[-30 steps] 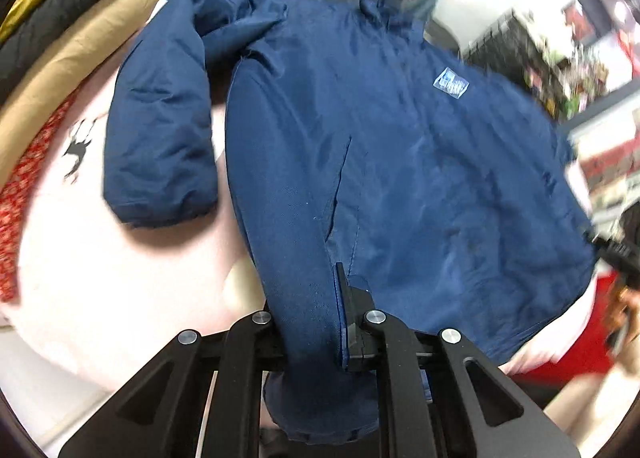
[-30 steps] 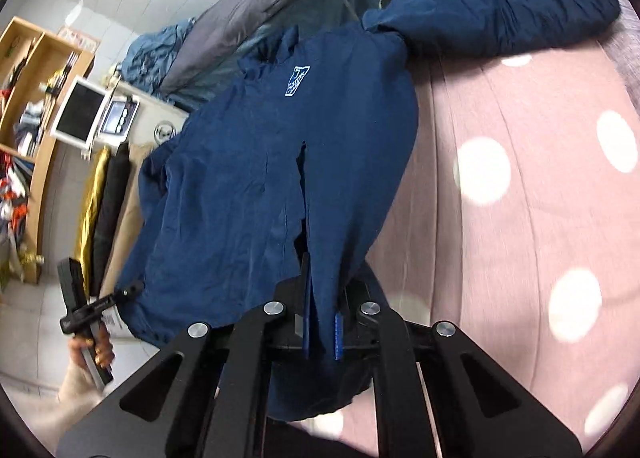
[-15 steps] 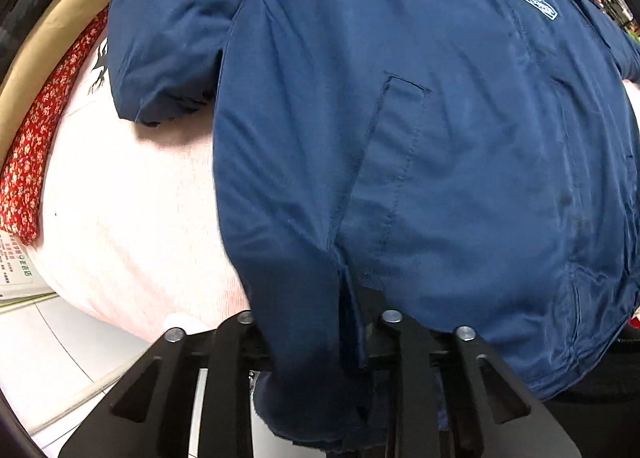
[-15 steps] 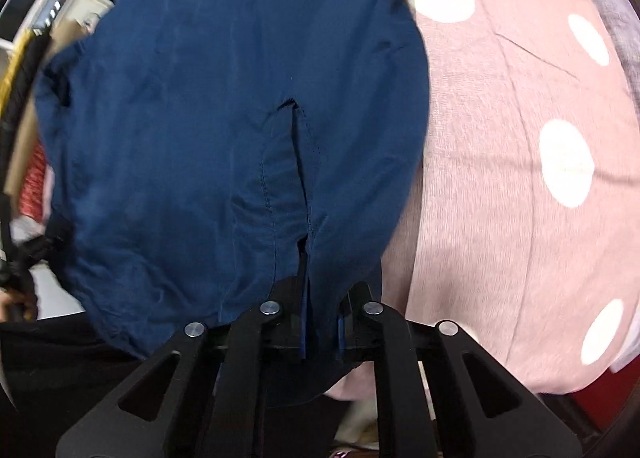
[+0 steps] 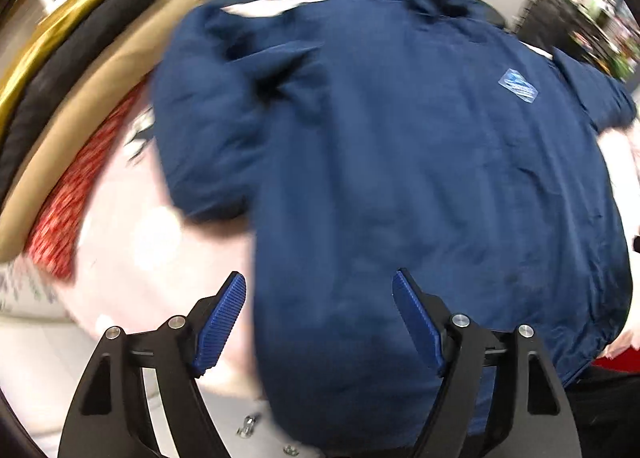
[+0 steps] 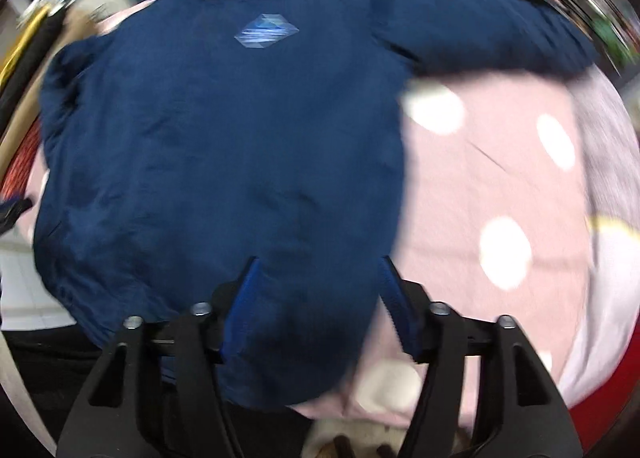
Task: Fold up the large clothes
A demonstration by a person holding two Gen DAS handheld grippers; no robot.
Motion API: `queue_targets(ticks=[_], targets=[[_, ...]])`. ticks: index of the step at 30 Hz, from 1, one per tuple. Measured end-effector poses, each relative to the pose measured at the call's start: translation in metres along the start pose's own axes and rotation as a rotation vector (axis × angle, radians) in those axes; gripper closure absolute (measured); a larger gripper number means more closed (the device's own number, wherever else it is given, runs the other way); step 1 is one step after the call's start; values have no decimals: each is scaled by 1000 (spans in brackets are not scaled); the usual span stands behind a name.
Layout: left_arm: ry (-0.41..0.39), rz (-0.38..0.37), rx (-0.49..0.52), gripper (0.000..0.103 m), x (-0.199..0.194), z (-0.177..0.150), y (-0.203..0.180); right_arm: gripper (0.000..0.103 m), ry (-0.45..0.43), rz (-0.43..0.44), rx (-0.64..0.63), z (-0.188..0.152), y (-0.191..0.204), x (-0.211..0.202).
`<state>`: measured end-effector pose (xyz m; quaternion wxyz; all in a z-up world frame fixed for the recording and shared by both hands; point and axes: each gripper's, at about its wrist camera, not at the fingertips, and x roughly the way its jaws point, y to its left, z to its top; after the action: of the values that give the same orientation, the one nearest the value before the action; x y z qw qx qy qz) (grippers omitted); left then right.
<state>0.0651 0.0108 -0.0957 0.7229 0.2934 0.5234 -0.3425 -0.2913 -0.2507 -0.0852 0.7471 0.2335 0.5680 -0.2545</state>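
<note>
A navy jacket [image 5: 420,185] is seen spread flat, front side up, on a pink cover [image 6: 500,185] with white dots. A pale blue patch [image 5: 518,85] is sewn on its chest. One sleeve [image 5: 200,129] is bent down beside the body on the left wrist view; the other sleeve [image 6: 480,29] is stretched out sideways on the right wrist view.

The left gripper [image 5: 320,298] is pointed steeply down over the lower hem, and its jaws are opening. The cloth is seen between the blue pads [image 5: 224,322], but it is not pressed by them. The right gripper [image 6: 320,278] is placed over the other side of the hem; its jaws are opening too, with cloth under them and no grip.

Folded cloths in gold, black, tan and red [image 5: 68,105] are stacked at the left edge. Both pictures are blurred.
</note>
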Motion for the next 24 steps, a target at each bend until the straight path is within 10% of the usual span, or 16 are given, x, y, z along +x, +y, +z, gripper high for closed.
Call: queue_targets(ticks=[8, 13, 20, 24], targets=[[236, 19, 72, 29, 81, -8, -56, 39, 148, -41, -220, -1, 65, 68], [214, 106, 44, 5, 100, -13, -55, 36, 205, -105, -244, -15, 66, 95], [227, 63, 2, 5, 111, -7, -45, 4, 217, -256, -243, -7, 75, 107], [204, 86, -3, 5, 107, -8, -58, 4, 205, -157, -195, -4, 64, 107]])
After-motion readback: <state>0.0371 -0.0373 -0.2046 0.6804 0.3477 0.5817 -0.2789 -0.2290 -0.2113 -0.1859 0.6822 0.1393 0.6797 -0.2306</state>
